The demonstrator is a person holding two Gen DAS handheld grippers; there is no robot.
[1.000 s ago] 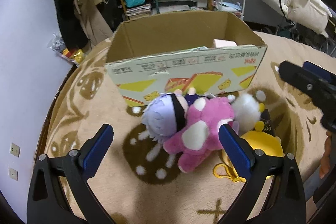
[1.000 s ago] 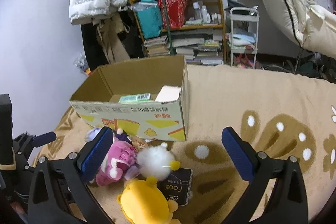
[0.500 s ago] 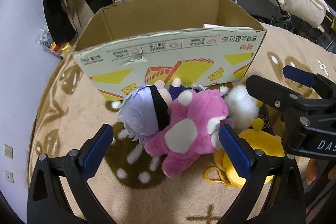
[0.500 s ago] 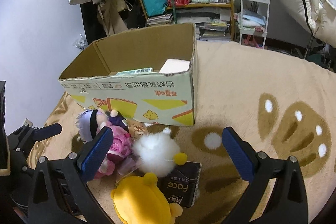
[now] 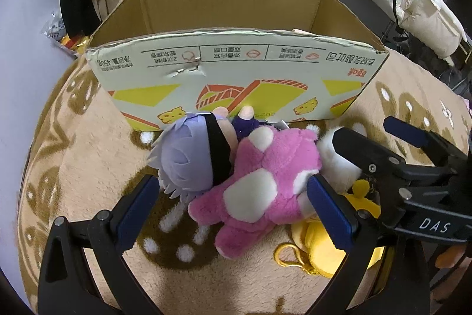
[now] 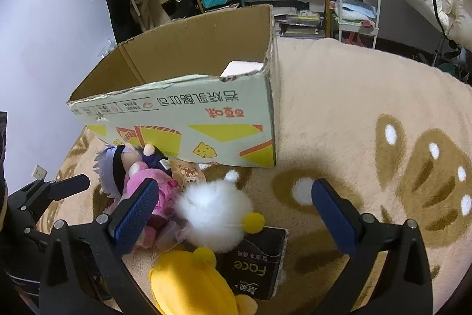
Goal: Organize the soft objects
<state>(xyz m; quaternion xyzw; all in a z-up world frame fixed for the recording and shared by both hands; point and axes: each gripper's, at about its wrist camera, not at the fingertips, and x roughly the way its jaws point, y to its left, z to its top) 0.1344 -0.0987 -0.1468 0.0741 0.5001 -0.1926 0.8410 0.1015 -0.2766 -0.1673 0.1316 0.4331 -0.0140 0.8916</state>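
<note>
Both claws have closed in on the plush pile; left claw and right claw gape apart. The black pack reads "Face"; the right claw's body reads "DAS".

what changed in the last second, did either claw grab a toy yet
No grab yet. Both claws moved in toward the toy pile: the left claw now straddles the pink plush, open, and the right claw came down over the white fluffy toy, also open. The toys, the cardboard box and the rug lie as before.
</note>
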